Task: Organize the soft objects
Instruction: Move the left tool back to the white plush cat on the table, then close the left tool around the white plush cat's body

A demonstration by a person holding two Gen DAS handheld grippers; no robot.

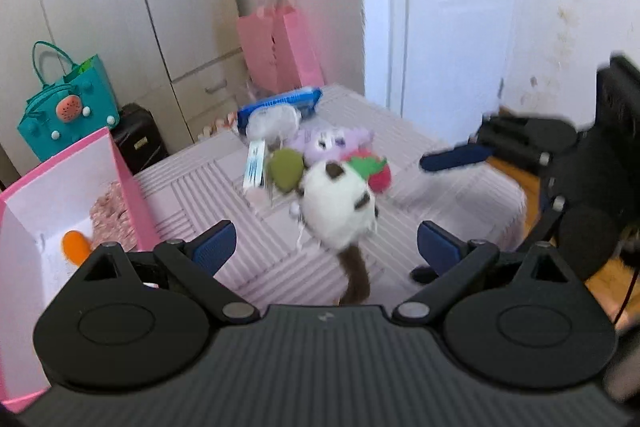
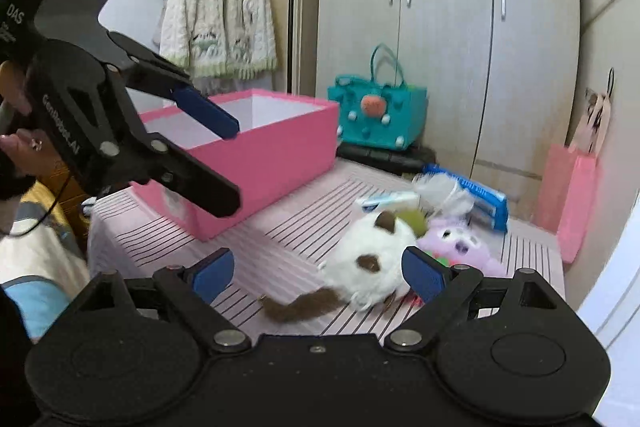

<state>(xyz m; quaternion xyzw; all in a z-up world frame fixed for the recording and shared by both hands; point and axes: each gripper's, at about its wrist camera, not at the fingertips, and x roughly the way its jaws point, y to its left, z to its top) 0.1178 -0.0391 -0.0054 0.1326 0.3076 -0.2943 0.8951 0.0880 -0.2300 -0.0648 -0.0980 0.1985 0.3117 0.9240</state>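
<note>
A white plush cat with brown patches and a brown tail (image 1: 340,211) (image 2: 372,259) lies on the pink striped table. Behind it sit a purple plush (image 1: 332,143) (image 2: 460,243), a red strawberry plush (image 1: 376,171) and an olive green plush (image 1: 286,171) (image 2: 414,219). My left gripper (image 1: 326,247) is open and empty, just short of the cat. My right gripper (image 2: 318,273) is open and empty, with the cat between and beyond its fingers. An open pink box (image 1: 124,187) (image 2: 260,151) stands at the table's left and holds an orange item (image 1: 76,247).
A blue packet (image 1: 280,105) (image 2: 472,195) and clear wrapping lie behind the toys. A teal bag (image 1: 68,107) (image 2: 376,119) stands on a black case by the wardrobe. A pink paper bag (image 1: 280,47) (image 2: 572,199) stands beyond the table. A white door is at the right.
</note>
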